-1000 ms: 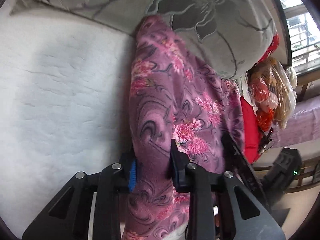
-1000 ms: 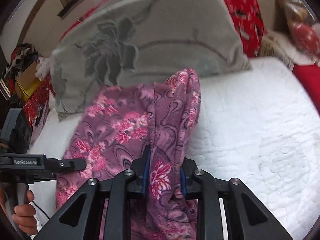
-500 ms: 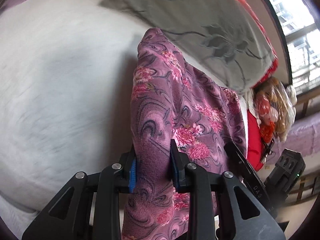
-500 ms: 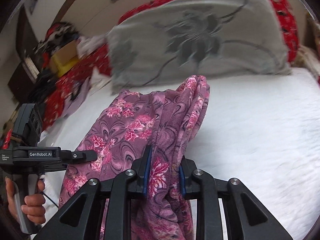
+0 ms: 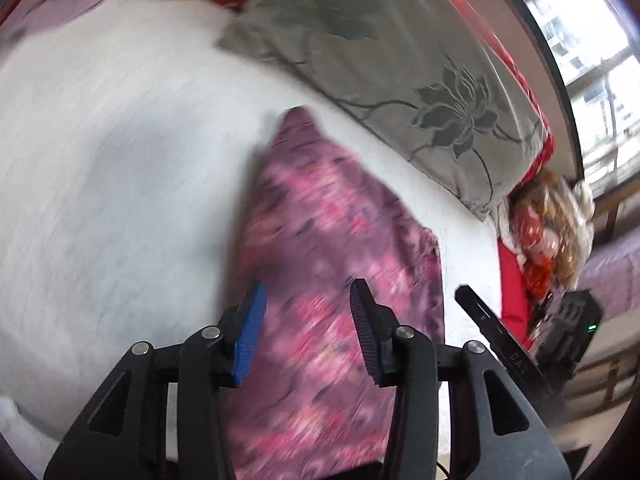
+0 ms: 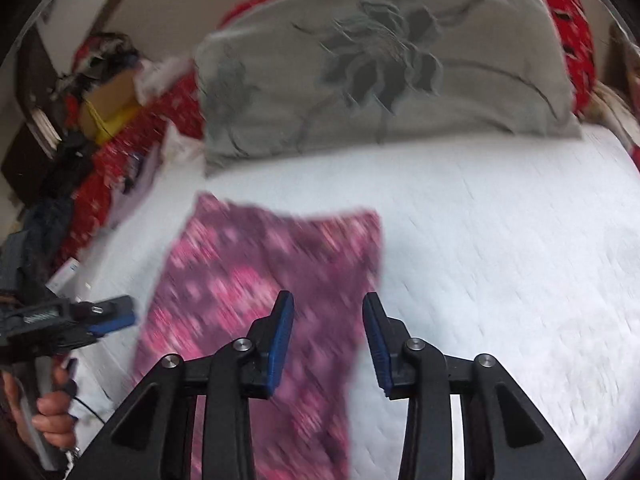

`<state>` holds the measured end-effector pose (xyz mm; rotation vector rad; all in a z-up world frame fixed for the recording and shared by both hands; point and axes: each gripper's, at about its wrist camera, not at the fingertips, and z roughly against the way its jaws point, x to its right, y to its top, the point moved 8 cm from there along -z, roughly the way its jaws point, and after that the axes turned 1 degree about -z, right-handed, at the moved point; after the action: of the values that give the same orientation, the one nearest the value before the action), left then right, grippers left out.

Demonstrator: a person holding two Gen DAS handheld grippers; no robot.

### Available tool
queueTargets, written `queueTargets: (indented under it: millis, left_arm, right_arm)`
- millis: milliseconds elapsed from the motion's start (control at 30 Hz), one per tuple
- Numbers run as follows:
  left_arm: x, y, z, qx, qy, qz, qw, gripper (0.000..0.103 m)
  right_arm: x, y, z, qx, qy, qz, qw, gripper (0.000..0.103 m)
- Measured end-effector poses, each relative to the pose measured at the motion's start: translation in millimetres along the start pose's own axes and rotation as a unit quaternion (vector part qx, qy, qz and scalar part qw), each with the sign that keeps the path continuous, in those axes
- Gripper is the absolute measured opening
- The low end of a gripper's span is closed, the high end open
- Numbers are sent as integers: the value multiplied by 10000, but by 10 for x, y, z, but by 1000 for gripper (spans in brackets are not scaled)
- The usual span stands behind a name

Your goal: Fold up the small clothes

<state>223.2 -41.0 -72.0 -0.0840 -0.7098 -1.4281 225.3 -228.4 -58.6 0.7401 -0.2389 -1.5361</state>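
Observation:
A purple garment with pink flowers (image 5: pixel 328 264) lies flat on the white bed (image 5: pixel 100 184); both views are motion-blurred. My left gripper (image 5: pixel 306 304) is open above the near part of the garment, holding nothing. In the right wrist view the garment (image 6: pixel 264 280) lies as a folded rectangle. My right gripper (image 6: pixel 328 312) is open above the garment's near right edge and is empty. The left gripper also shows in the right wrist view (image 6: pixel 108 312), held by a hand at the left.
A grey pillow with a dark flower print (image 6: pixel 380 68) lies at the head of the bed. Red bedding and a cardboard box (image 6: pixel 108 100) are at the left. A bag of stuff (image 5: pixel 548 232) sits past the bed's right edge.
Both grippers opened and let go of the garment, which dropped flat onto the bed. Both grippers pulled back and up.

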Motion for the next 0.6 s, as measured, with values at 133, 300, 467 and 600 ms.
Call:
queueTargets:
  millis: [133, 300, 467, 600]
  left_arm:
    - [155, 279, -359, 62, 593, -401, 9974, 44]
    - [11, 509, -834, -107, 1110, -258, 9934, 50]
    - [49, 583, -693, -227, 1112, -511, 9922, 50]
    - [-64, 237, -267, 32, 1069, -872, 9904, 61]
  right_arm:
    - [-193, 142, -217, 121, 279, 204, 9993, 30]
    - [122, 165, -809, -230, -362, -48, 9991, 21]
    - [166, 223, -723, -220, -247, -49, 9994, 17]
    - [-78, 79, -264, -131, 342, 648, 9972, 24]
